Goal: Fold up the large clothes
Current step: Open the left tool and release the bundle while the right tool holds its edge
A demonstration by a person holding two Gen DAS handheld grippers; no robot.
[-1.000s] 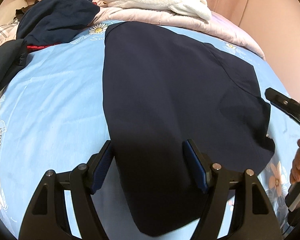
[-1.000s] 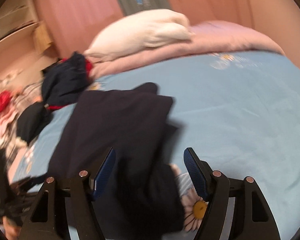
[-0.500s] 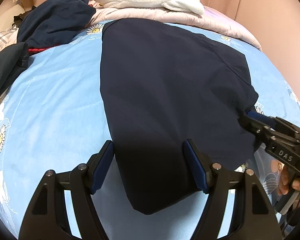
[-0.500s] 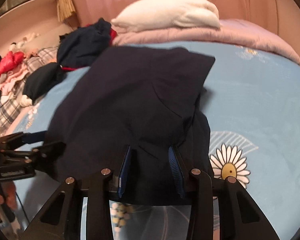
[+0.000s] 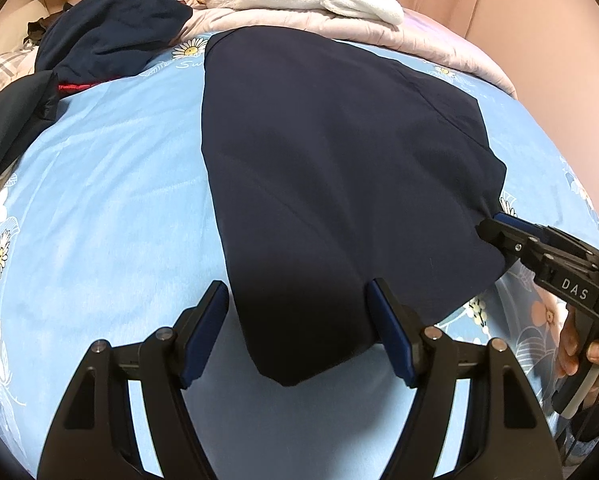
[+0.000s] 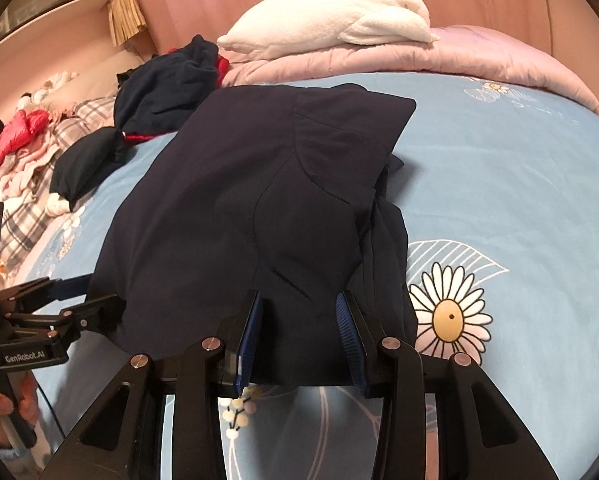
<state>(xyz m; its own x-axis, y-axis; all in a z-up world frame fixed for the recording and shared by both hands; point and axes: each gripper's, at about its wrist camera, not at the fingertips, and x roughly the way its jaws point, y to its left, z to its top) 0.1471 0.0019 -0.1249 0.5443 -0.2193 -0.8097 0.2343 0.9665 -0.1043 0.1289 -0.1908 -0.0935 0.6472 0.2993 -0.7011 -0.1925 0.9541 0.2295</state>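
Two grippers, angled down at one navy garment (image 5: 339, 168), frame centre on blue bedsheet (image 5: 99, 200). Left gripper (image 5: 299, 332): wide apart astride near hem, pads clear. Right gripper (image 6: 299, 332): narrowed, pinching garment's edge, lower centre.

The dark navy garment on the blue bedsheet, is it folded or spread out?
Partly folded: the dark navy garment has one layer lapped over another, stepped edges showing on one side.

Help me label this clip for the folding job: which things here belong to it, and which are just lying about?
In the job:
- flat dark navy garment spread on the bed
- right hand-held gripper, pinching its near edge
- left hand-held gripper, jaws wide

Lying about:
- crumpled navy and red clothing
- white fleecy blanket
- folded pink quilt
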